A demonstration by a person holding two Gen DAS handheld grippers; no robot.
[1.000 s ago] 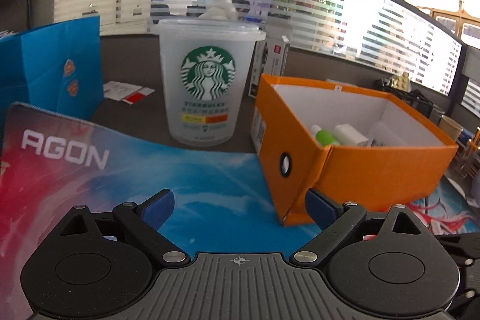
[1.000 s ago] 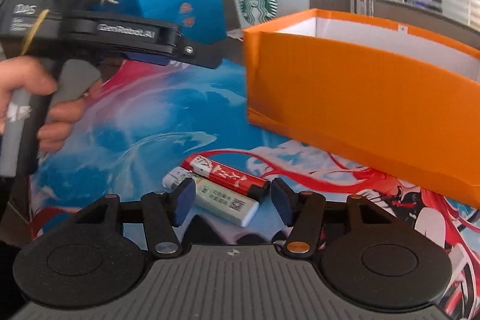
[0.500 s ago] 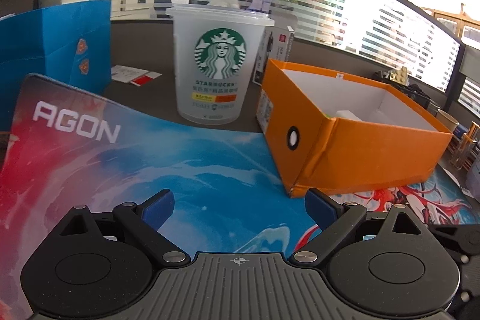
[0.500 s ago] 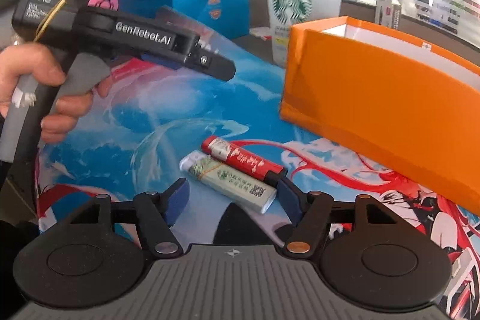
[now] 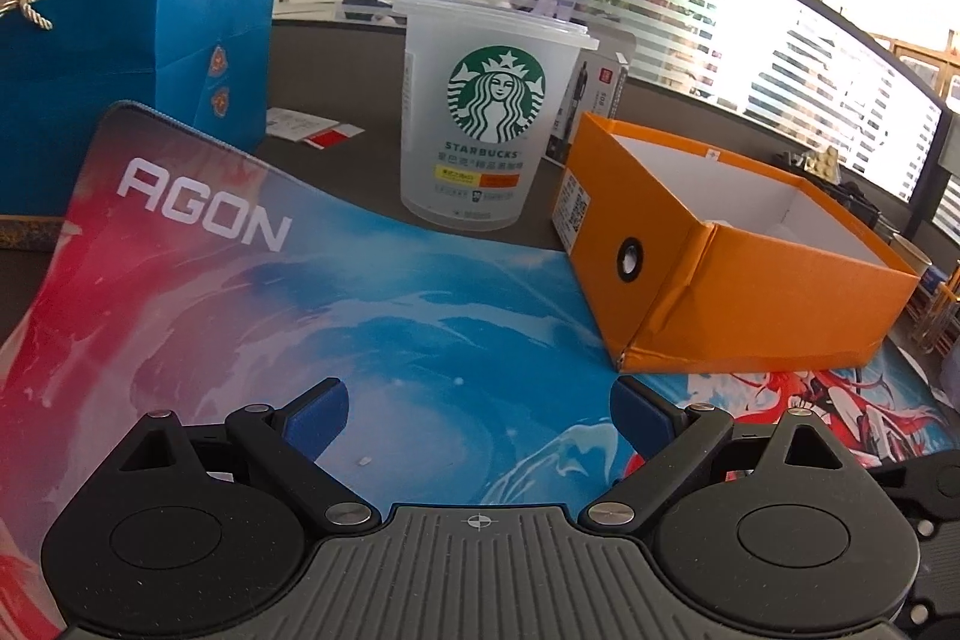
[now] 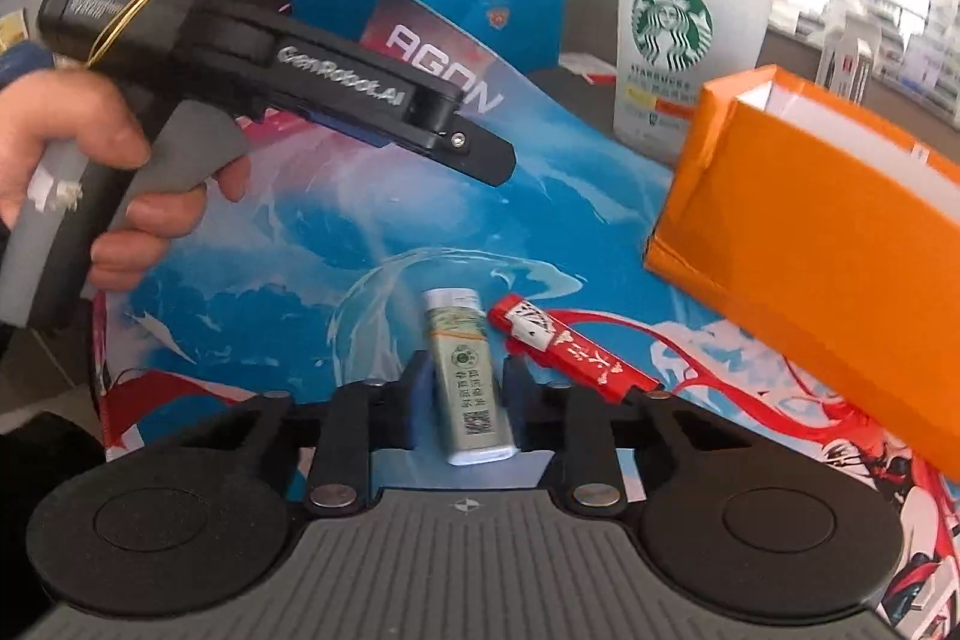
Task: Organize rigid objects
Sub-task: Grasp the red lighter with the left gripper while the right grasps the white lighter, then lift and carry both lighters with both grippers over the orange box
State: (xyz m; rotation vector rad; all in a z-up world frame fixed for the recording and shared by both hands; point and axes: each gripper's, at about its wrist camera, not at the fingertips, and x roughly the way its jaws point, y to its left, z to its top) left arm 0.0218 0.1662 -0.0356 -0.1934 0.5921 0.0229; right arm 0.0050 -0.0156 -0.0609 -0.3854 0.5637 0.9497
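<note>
In the right wrist view we see our right gripper (image 6: 465, 394) at the bottom centre of the frame, its jaws just drawn in narrow around a pale green lighter (image 6: 468, 382); both blue pads sit against its sides, so we have it gripped. The lighter lies lengthwise between the fingers on the colourful desk mat (image 6: 336, 244). Just to its right, touching or nearly touching the right finger, lies a red lighter (image 6: 570, 349), slanting toward the lower right. The orange box (image 6: 822, 244) fills the right side of the frame, open at the top, resting on the mat. At the upper left a hand (image 6: 90, 178) holds our left gripper (image 6: 480, 154) above the mat.

In the left wrist view our left gripper (image 5: 477, 415) stands wide with nothing between its blue pads (image 5: 315, 415). Beyond it, the orange box (image 5: 750, 292) sits at centre right, a clear plastic cup (image 5: 486, 124) stands upright at centre top, and a blue paper bag (image 5: 138, 58) stands at the upper left.
</note>
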